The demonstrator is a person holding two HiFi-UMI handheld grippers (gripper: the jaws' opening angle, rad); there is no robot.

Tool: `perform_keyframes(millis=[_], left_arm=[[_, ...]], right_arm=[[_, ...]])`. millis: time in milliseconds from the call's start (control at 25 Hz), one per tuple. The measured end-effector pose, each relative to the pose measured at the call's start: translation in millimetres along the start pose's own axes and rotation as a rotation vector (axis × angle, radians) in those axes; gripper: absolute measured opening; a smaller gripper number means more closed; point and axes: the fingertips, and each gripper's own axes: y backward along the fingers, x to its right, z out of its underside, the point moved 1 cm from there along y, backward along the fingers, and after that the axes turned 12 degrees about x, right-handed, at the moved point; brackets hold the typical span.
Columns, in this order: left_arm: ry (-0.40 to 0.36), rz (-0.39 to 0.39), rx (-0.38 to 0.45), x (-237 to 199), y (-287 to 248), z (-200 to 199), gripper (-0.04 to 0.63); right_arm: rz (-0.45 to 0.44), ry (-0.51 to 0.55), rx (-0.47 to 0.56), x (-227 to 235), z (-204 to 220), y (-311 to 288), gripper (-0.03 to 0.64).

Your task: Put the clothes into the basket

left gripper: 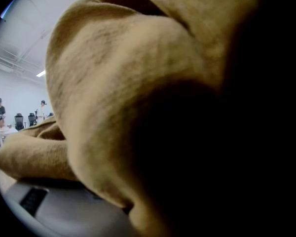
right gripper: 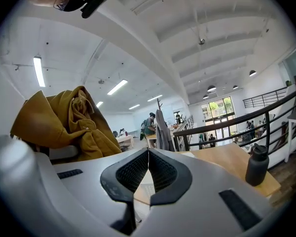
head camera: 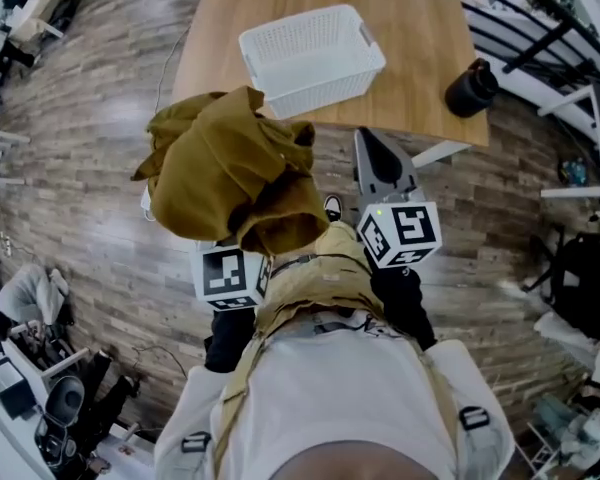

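A bundled mustard-brown garment (head camera: 230, 173) hangs in the air over the wooden floor, just short of the table's near edge. It sits on my left gripper, whose marker cube (head camera: 230, 276) shows below it. The jaws are buried in the cloth. That garment (left gripper: 113, 83) fills the left gripper view. The white lattice basket (head camera: 315, 58) stands empty on the wooden table (head camera: 420, 48), beyond the garment. My right gripper (head camera: 370, 140) points at the table edge, shut, with nothing in it; its pads (right gripper: 160, 169) meet at the tips. The garment (right gripper: 64, 122) shows to its left.
A black bottle (head camera: 470, 90) stands at the table's right edge, also seen as the bottle (right gripper: 256, 164) in the right gripper view. Black railings (head camera: 540, 28) run behind the table at the right. Desks and equipment (head camera: 30, 388) crowd the floor at the lower left.
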Motion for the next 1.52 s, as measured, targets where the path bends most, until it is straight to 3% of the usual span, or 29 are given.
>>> perform_keyframes(millis=[320,520,880,1320,1520], left_arm=[[0.005,-0.002,-0.053,12.6,-91.5,1.6,0.356],[0.05,-0.038,-0.104,13.7,-114.6,30.5,0.356],[0.044,-0.036,-0.155,2.8,-155.1,48.1,0.356],[0.108,0.062,-0.289,-17.2,-174.1,82.2,0.356],[0.071,0.115,-0.346,-18.2,-184.2,89.8,0.356]], right_arm=[[-0.032,-0.02,-0.035,59.0,-1.1,-59.0,0.02],[-0.043,-0.012,-0.059,86.4,3.1,-78.8,0.02],[-0.06,-0.018,-0.107,99.8,21.9,-116.2,0.02],[-0.045,0.007,-0.168,85.1,40.2,-147.3,0.02],[-0.014,0.01,-0.185,94.8,49.1,-153.5,0.02]])
